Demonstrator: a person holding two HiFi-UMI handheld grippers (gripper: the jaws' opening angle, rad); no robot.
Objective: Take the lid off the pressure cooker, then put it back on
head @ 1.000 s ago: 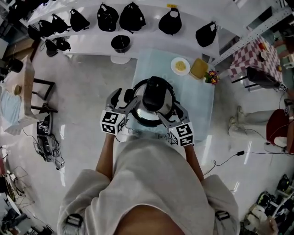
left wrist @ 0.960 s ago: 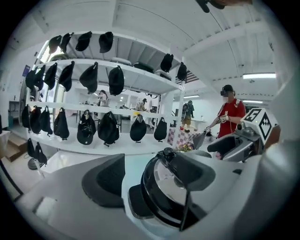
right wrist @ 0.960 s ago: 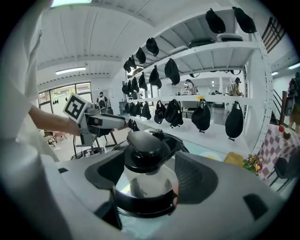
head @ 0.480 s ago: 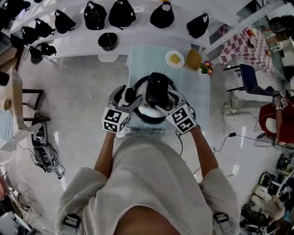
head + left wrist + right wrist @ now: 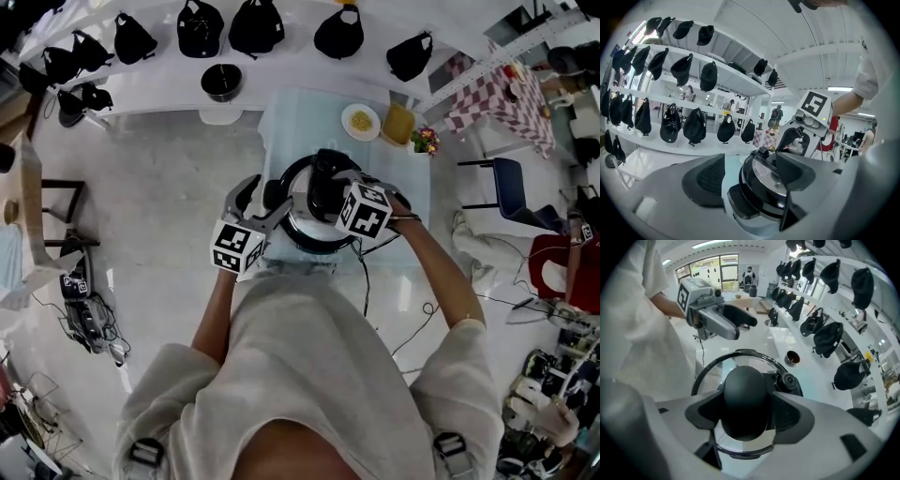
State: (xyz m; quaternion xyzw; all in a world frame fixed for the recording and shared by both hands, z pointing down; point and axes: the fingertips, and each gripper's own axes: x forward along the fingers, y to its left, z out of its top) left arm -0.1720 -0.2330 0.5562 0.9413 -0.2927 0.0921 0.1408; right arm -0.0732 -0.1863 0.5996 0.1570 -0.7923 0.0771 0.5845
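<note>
From above, in the head view, the steel-bodied pressure cooker [image 5: 302,228] stands near the front of a pale blue glass-topped table [image 5: 281,131], its black-rimmed glass lid [image 5: 284,183] seated on it. What has just changed is the right gripper [image 5: 328,190]: a second ago it flanked the pot's right side, and now it has swung in over the top, its marker cube above the lid's black oval knob [image 5: 323,173]. The left gripper [image 5: 257,195] has kept to the pot's left side. That suggests the lift is about to begin, with the lid not yet off. Behind the pot sits a white plate of yellow food [image 5: 361,121], and glossy white floor surrounds the table. Seen from the left gripper view, its fingers [image 5: 708,178] stand apart, with the cooker's near edge and black side handle [image 5: 743,201] between them and nothing gripped. Rows of black caps [image 5: 696,124] hang from white shelving beyond. Over in the right gripper view, the fingers [image 5: 704,412] look clamped on the knob, one pad against each flank, with clear glass showing below. A dark bowl [image 5: 792,357] stands on a white shelf past the table, more caps alongside.
</note>
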